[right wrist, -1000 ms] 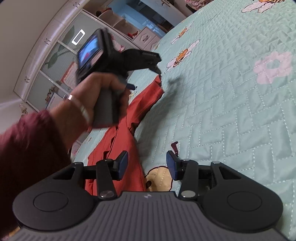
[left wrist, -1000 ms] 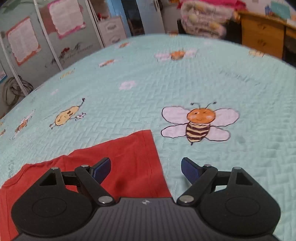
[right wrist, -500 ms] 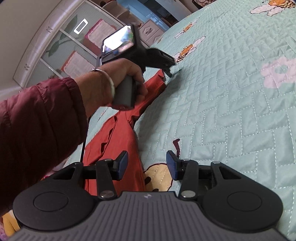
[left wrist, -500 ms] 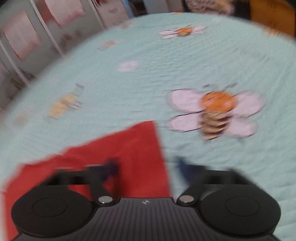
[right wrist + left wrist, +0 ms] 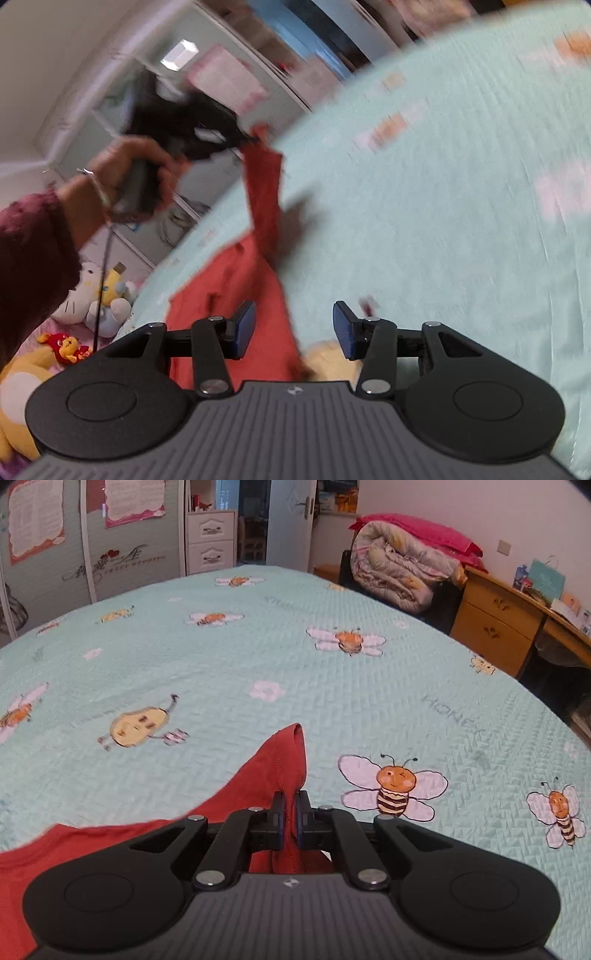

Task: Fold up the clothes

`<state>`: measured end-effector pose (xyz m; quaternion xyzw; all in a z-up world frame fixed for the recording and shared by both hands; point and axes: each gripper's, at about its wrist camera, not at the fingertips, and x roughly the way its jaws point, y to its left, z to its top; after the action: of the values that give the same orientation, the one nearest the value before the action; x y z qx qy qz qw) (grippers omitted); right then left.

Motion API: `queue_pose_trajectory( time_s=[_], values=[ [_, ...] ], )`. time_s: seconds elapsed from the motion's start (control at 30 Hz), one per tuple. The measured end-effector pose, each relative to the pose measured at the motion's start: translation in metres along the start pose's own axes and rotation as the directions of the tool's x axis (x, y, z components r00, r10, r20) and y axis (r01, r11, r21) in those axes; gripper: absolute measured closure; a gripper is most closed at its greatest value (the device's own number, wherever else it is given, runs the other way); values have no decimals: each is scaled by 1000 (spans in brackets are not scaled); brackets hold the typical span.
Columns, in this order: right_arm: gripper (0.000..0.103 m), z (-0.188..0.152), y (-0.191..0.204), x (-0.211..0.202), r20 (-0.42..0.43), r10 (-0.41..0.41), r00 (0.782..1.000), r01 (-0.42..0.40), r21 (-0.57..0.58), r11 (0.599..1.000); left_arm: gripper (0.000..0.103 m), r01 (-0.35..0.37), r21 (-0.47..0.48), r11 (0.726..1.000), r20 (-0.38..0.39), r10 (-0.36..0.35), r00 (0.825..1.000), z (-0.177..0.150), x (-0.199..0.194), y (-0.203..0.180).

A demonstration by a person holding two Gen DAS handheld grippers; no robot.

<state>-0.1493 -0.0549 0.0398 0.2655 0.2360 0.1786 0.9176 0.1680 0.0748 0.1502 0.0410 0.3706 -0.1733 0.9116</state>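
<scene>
A red garment [image 5: 266,775] lies on the mint bee-print bedspread [image 5: 332,686]. My left gripper [image 5: 290,821] is shut on a corner of it, and the pinched cloth stands up in a peak ahead of the pads. In the blurred right wrist view the same red garment [image 5: 255,273] hangs as a strip from the left gripper [image 5: 247,138], lifted above the bed by a hand [image 5: 125,173]. My right gripper [image 5: 293,328] is open, low over the garment's near edge, with nothing between its fingers.
A rolled quilt [image 5: 399,568] and a wooden desk [image 5: 509,616] stand beyond the bed's far right edge. White drawers [image 5: 210,546] and wardrobe doors are at the back left. Stuffed toys [image 5: 92,295] lie left of the bed.
My left gripper was open over the flat red corner; it has shut on it and lifted it off the bedspread. The right gripper stayed open and shifted a little.
</scene>
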Motion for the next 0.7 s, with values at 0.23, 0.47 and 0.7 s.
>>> queue_pose_trajectory(
  time_s=[0.23,0.47,0.7],
  values=[
    [95,1,110,70,-34,-103,994,51,-686,726,99,48,78,996,-19,-47,999,0,-23,18],
    [103,-23,165,207,67,-202,977,118,-959,257,99,38,207,978,-38,-31,999,2,-39,32],
    [103,-35,187,297,112,-274,955,139,-987,81,99,51,233,971,-12,-50,999,-1,-46,44]
  ],
)
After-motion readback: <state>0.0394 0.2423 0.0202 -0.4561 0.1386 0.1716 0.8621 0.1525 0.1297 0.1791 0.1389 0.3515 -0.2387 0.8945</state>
